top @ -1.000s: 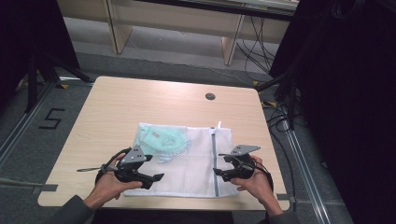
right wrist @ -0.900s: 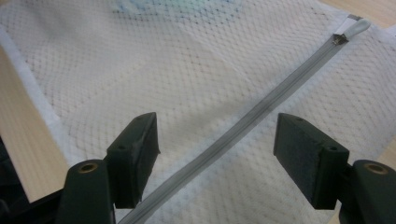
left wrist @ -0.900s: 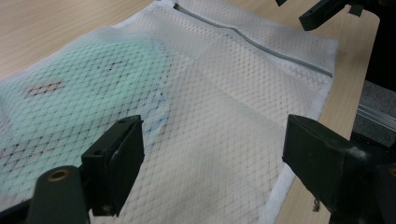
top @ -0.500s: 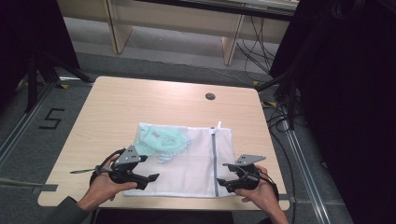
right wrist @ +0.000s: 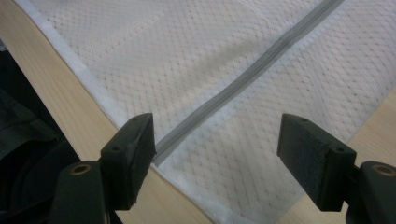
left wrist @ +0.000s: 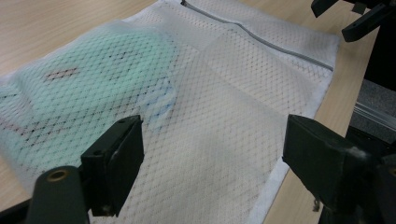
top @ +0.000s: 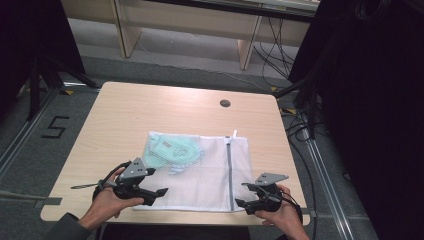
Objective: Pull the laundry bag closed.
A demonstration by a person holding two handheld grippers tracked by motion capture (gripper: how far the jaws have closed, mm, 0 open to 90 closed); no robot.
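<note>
A: What is seen nearest the bench's front edge?

B: Two hands are seen there, each holding black two-jaw tongs. The left tongs [top: 159, 192] are held over the near left part of a white rectangular mesh laundry bag [top: 200, 175], with the jaws set well apart. The right tongs [top: 241, 195] are held at the bag's near right corner, jaws likewise wide apart, with nothing clamped between them.

A: How is the bag described?

B: It is laid flat on the light wooden bench [top: 125, 115], toward the near half, slightly right of centre. A fine diamond weave and a white bound hem are shown in the left gripper view [left wrist: 224, 140]. A grey zipper [top: 230, 172] is run from the near edge to the far edge on the right side; in the right gripper view its near end [right wrist: 243, 81] is seen between the jaws, just above the hem.

A: What is hard to make out?

B: A pale green folded fabric item [top: 172, 151] is seen through the mesh at the far left of the bag. Dark marks on it [left wrist: 93, 79] are blurred and cannot be read.

A: Any writing farther off?

B: A "5" [top: 55, 127] is marked in black on the grey floor left of the bench. A small dark round grommet [top: 225, 103] is set near the bench's far edge.
</note>
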